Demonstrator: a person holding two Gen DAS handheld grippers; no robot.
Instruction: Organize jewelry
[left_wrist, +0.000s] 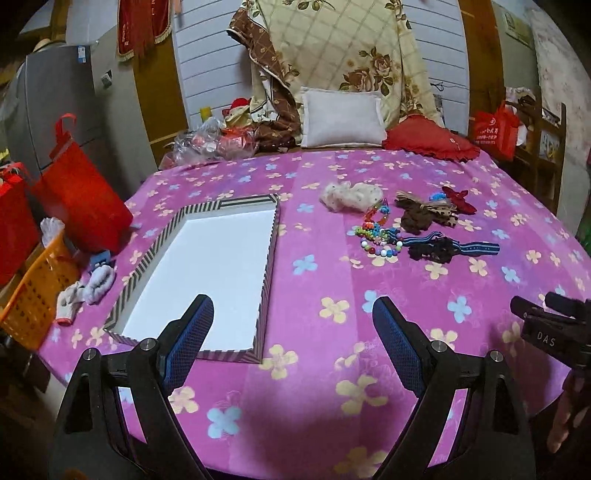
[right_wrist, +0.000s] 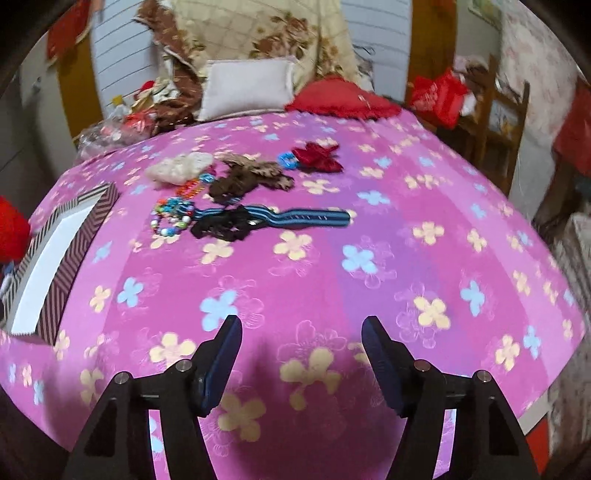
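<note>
A: Why is the striped box (left_wrist: 207, 273) sitting so far from the pile?

B: My guess is it's the place everything goes. In the left wrist view it lies left of centre with its white floor bare, while the jewelry sits in the upper right of the frame, well apart from it on the pink flowered bedspread (left_wrist: 325, 369)

A: And the grippers?

B: The left gripper (left_wrist: 291, 314) has its fingers spread wide with nothing between them, hovering low in the frame over the box's near corner and the cloth. The right gripper (right_wrist: 301, 328) is also wide open and empty, pointed up the bed toward the pile

A: What's in that pile?

B: Bead bracelets (left_wrist: 376, 240) at its left edge, a blue striped band (right_wrist: 295, 218) with a black lacy piece (right_wrist: 221, 225) lying on it, brown fabric bows (left_wrist: 417, 216), a red bow (right_wrist: 317, 157) at the far side, and a cream fluffy piece (left_wrist: 351, 195)

A: Anything unclear?

B: The right wrist view is smeared, so the beads blur together and I can't count strands. That view also cuts the box off at the left edge, and a dark device (left_wrist: 554, 328) pokes in at the right edge of the left view, likely the other gripper
</note>
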